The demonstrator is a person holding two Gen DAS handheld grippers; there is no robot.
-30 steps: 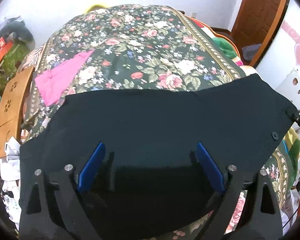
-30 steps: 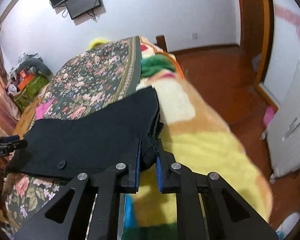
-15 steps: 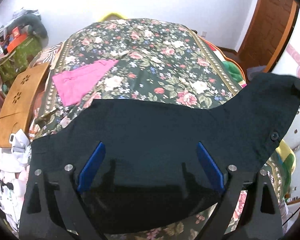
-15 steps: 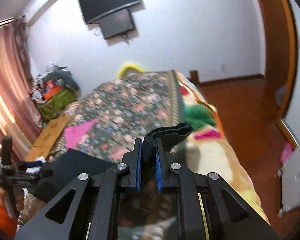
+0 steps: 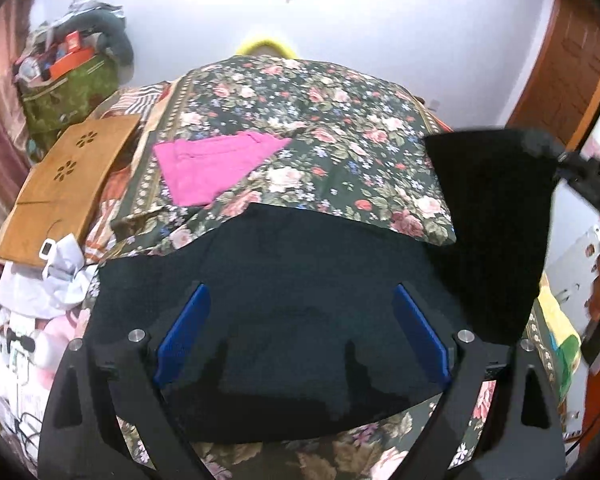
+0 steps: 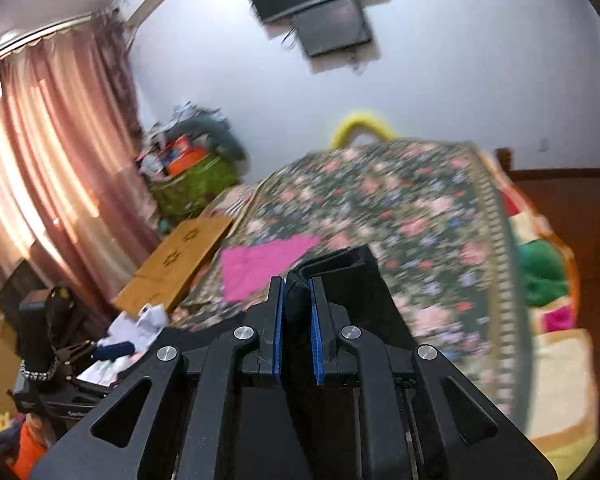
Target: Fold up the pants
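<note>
Pants (image 5: 300,320) edge pinched in right gripper (image 6: 296,332), above floral bedspread (image 5: 300,120).

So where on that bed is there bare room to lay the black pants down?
The floral bedspread is bare beyond the black pants, right of the pink garment. The bed's left edge is crowded: wooden board, white clothes.
</note>
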